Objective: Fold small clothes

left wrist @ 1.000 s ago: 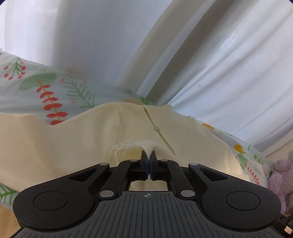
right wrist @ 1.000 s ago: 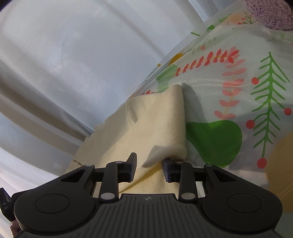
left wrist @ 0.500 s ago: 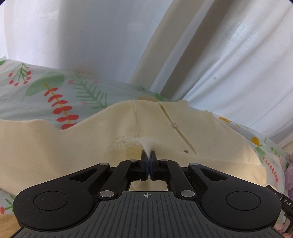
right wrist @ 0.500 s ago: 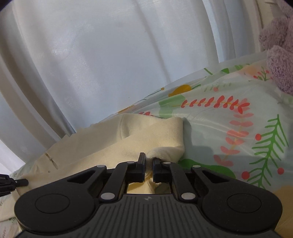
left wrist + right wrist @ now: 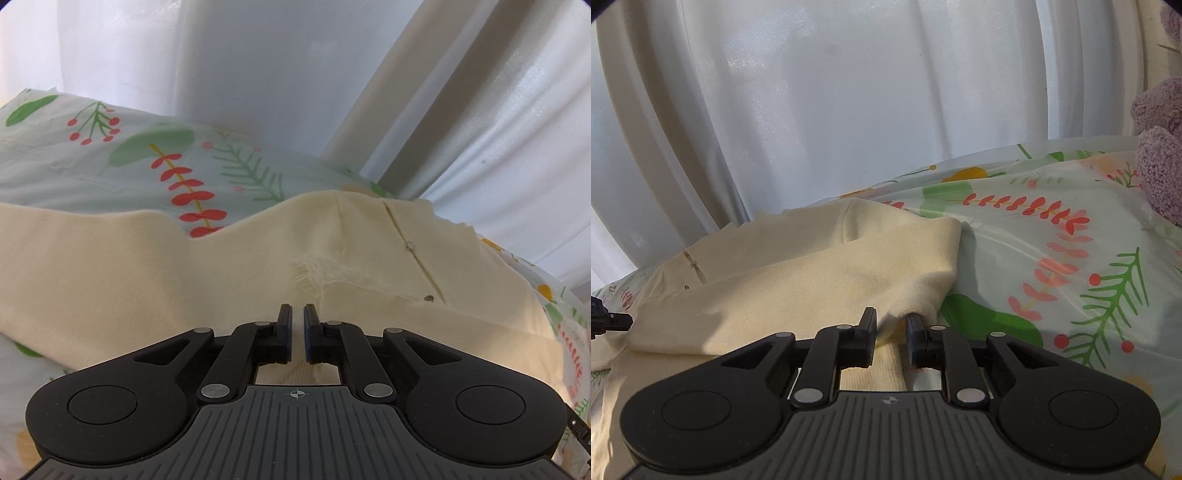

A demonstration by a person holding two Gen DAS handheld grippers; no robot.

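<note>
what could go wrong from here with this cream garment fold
1. The right claw is open, but a lip of the cream garment sits between its fingers; pulling back might drag the fold open.
2. The left claw is open near the frayed patch, where loose threads could snag.
3. The floral sheet looks slick, so the fold may slide.

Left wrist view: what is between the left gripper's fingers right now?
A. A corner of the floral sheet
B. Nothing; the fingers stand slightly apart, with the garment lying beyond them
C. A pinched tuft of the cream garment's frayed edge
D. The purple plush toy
B: the left gripper shows a narrow empty gap between its fingers, and the cream garment with its frayed patch lies flat beyond the tips, unpinched.
</note>
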